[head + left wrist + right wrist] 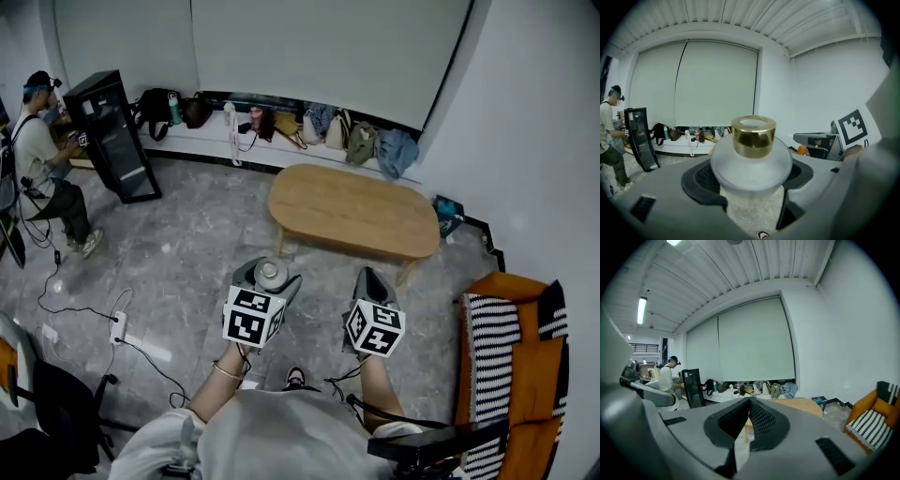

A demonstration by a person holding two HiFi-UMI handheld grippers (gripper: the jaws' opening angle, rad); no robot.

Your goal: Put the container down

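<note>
My left gripper (269,276) is shut on a frosted white container (270,274) with a gold cap, held upright in the air above the floor. In the left gripper view the container (751,161) fills the middle, its gold cap (753,136) on top and the jaws pressed on both sides of its body. My right gripper (372,282) hangs to the right of it with its jaws shut and nothing between them; its black pads (761,420) meet at their tips. An oval wooden table (353,212) stands ahead of both grippers.
An orange chair with a black-and-white striped cushion (511,352) stands at the right. Bags (361,141) line the ledge along the far wall. A person (42,159) sits at the far left beside a black cabinet (112,134). Cables and a power strip (118,326) lie on the floor at left.
</note>
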